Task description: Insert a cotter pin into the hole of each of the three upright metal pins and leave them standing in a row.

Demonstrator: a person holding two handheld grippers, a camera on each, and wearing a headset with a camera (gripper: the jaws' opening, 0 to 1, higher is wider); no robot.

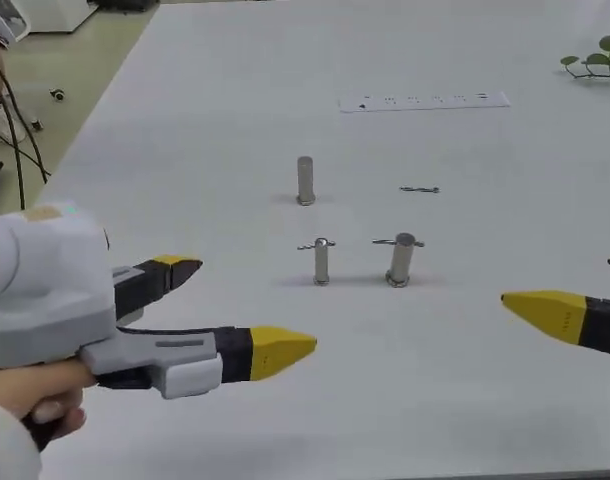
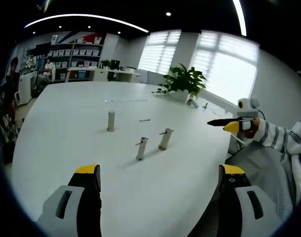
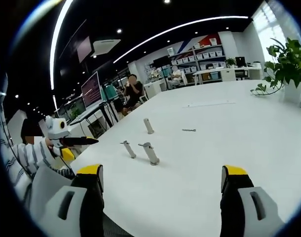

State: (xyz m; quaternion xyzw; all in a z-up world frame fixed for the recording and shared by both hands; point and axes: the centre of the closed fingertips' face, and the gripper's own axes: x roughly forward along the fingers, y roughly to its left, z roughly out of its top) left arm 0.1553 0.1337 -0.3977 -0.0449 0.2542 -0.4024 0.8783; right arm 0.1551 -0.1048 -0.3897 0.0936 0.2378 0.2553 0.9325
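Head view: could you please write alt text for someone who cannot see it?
Three upright grey metal pins stand on a white table: the near-left pin and near-right pin carry wire cotter pins through their tops, the far pin is bare, and a loose cotter pin lies to its right. The yellow-tipped left gripper and right gripper hover open.
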